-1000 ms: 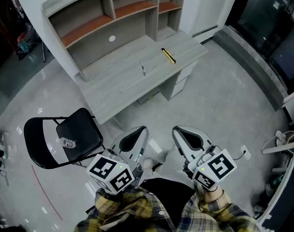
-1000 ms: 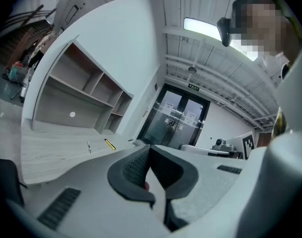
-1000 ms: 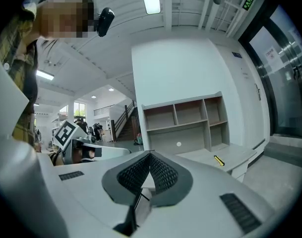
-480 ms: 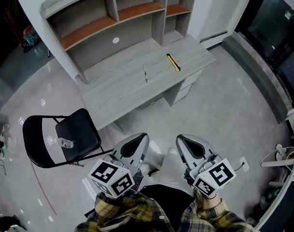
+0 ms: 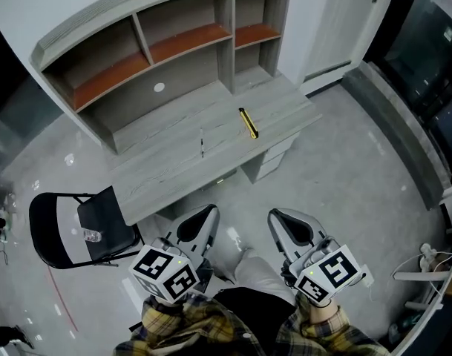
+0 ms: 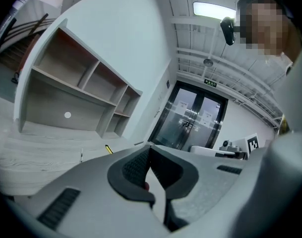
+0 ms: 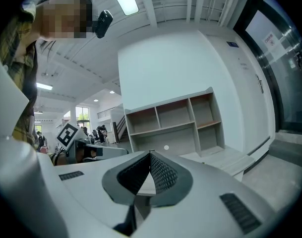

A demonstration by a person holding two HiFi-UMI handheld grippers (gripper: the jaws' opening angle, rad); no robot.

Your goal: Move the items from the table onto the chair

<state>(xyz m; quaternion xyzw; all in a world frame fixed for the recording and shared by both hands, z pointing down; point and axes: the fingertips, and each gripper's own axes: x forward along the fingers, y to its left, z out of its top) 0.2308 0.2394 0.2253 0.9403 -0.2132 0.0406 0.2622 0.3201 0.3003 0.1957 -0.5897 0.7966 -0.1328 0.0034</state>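
Lying toward the right end of the pale grey wood-grain table [image 5: 166,170] is a slim yellow-and-black stick-shaped item [image 5: 248,123]; what it is cannot be told. Well apart from it, nearer the table's middle, lies a thin dark pen [image 5: 202,147]. Both are small in the left gripper view too, the yellow one to the right of the pen.

Along the table's back edge rises a grey shelf unit with reddish-brown boards [image 5: 166,47]. It carries a small white disc [image 5: 159,87] on its lower back panel. A grey drawer block [image 5: 274,162] sits under the table's right end.

Left of the table, on the glossy grey floor [image 5: 344,176], stands a black folding chair [image 5: 114,217]. A small clear item [image 5: 93,235], too small to identify, rests on its seat.

Closer to the camera, the left gripper [image 5: 209,211] and the right gripper [image 5: 273,215] are held side by side above the floor. They are short of the table's front edge and point toward it. Each gripper's own view shows its dark ribbed fingers clenched tip to tip with nothing grasped between them. The right gripper view looks at the shelf unit, while the left gripper view looks along the table toward glass doors [image 6: 190,120]. Yellow plaid sleeves [image 5: 174,325] show behind the marker cubes at the bottom of the head view.
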